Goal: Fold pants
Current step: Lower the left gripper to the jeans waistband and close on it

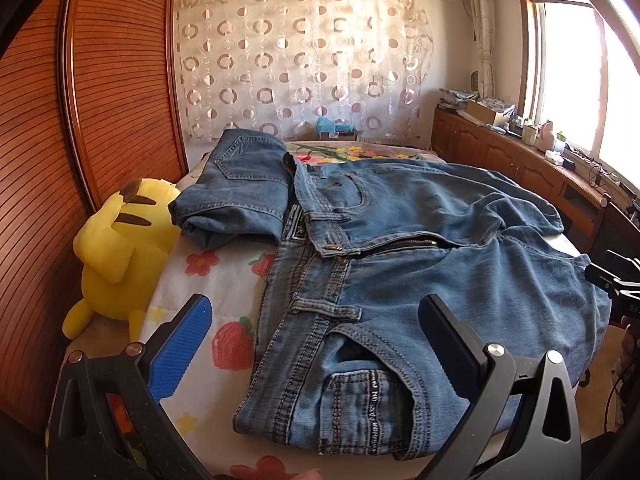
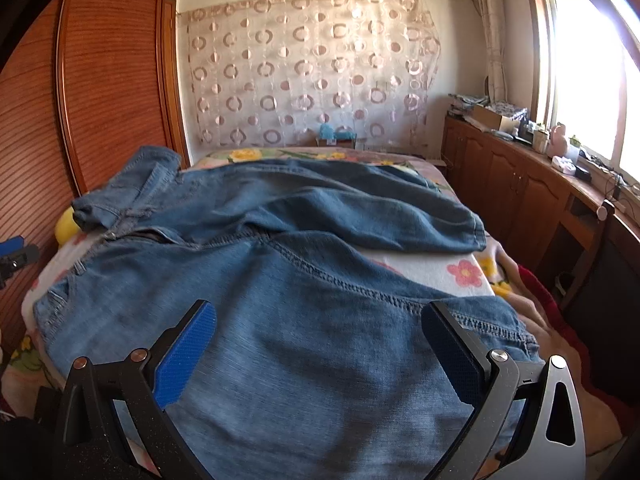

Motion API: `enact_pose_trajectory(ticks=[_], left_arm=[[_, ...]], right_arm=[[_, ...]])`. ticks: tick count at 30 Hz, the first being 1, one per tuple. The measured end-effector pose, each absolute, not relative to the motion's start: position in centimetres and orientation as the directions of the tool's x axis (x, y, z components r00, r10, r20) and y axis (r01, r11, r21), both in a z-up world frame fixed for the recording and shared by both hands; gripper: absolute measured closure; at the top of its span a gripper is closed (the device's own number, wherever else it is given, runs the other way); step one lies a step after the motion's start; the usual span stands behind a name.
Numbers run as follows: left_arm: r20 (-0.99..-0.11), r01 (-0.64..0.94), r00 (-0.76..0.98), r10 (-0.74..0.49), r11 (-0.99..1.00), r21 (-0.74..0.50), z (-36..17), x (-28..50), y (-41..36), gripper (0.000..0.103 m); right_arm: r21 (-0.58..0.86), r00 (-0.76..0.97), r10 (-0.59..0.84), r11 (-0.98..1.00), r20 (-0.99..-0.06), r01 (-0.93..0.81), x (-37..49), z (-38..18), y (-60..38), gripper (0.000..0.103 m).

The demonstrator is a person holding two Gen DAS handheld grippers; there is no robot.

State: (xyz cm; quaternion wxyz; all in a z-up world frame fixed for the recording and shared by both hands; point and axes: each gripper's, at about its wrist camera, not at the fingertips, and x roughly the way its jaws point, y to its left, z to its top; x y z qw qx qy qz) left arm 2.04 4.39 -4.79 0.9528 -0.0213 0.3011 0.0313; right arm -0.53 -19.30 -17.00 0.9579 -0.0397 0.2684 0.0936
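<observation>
A pair of blue jeans [image 1: 400, 264] lies spread flat on the bed, waistband to the left, legs running right. My left gripper [image 1: 316, 340] is open above the waistband and near front pocket, holding nothing. My right gripper [image 2: 320, 344] is open above the near leg of the jeans [image 2: 280, 300], holding nothing. The far leg [image 2: 360, 208] lies apart from the near one. A second, folded pair of jeans [image 1: 236, 196] sits at the far left of the bed. The right gripper's tip shows at the right edge of the left wrist view [image 1: 612, 276].
A yellow plush toy [image 1: 120, 248] lies at the bed's left edge against the wooden wardrobe [image 1: 100, 100]. The flowered bedsheet [image 1: 224, 280] shows left of the jeans. A wooden cabinet [image 2: 520, 200] with clutter runs along the right under the window.
</observation>
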Motion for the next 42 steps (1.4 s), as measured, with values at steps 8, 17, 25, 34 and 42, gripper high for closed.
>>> enact_pose_trajectory(ticks=[8,17,25,34,42], left_arm=[[-0.615,-0.129,0.784,0.084,0.991,-0.029,-7.0,1.5,7.1,0.000],[-0.648,-0.132,0.760,0.057,0.989,-0.068,-9.1,0.2,10.0,0.000],[-0.674,-0.073,0.737,-0.042,0.987,-0.141,-10.3,-0.9,10.7,0.015],[-0.697,-0.012,0.709,-0.107,0.987,-0.163,-11.3,-2.0,9.7,0.045],[-0.708,0.030,0.693,-0.135,0.987,-0.159,-10.9,-2.2,8.9,0.078]], right_arm=[[-0.043,0.777,0.148,0.974,-0.612,-0.220,0.2,-18.4,-18.6,0.000],[-0.039,0.740,0.152,0.971,-0.655,-0.234,-0.1,-17.2,-19.5,0.000],[-0.045,0.749,0.160,0.968,-0.643,-0.246,-1.4,-16.0,-20.0,0.000],[-0.045,0.752,0.177,0.963,-0.635,-0.265,-2.5,-17.3,-21.1,0.000],[-0.050,0.745,0.183,0.959,-0.641,-0.279,0.5,-17.3,-20.2,0.000]])
